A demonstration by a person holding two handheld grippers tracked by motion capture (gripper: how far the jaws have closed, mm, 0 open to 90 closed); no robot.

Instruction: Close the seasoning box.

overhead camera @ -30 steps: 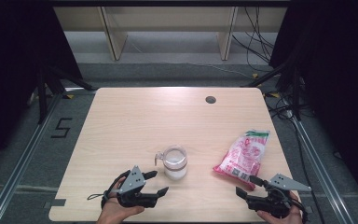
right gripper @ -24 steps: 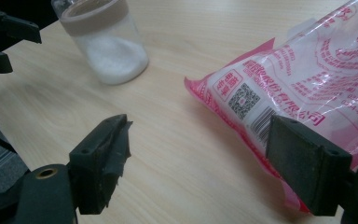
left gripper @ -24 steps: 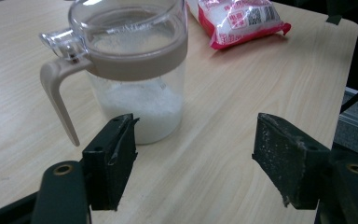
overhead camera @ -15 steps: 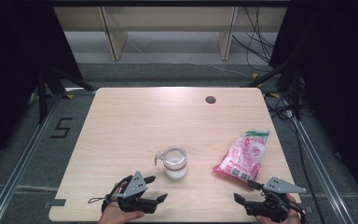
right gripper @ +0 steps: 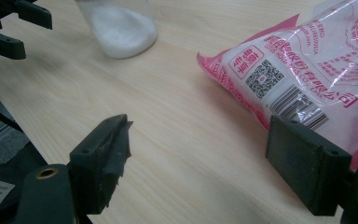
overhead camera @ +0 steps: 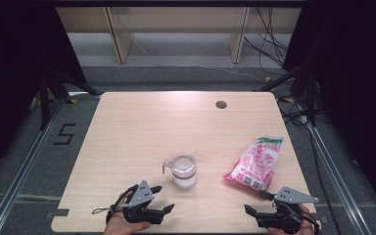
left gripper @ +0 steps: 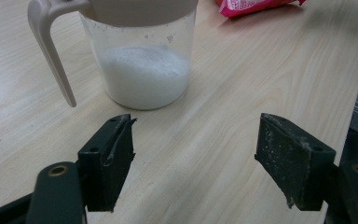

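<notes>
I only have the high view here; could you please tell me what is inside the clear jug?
Observer: The jug holds white granules in its lower part.
Operator: Thank you. What is printed on the pink bag?
Observer: Its near end carries a QR code and a barcode.
Operator: Is the left hand-held gripper holding anything?
Observer: No; its jaws have just been opening and nothing lies between them.
</notes>
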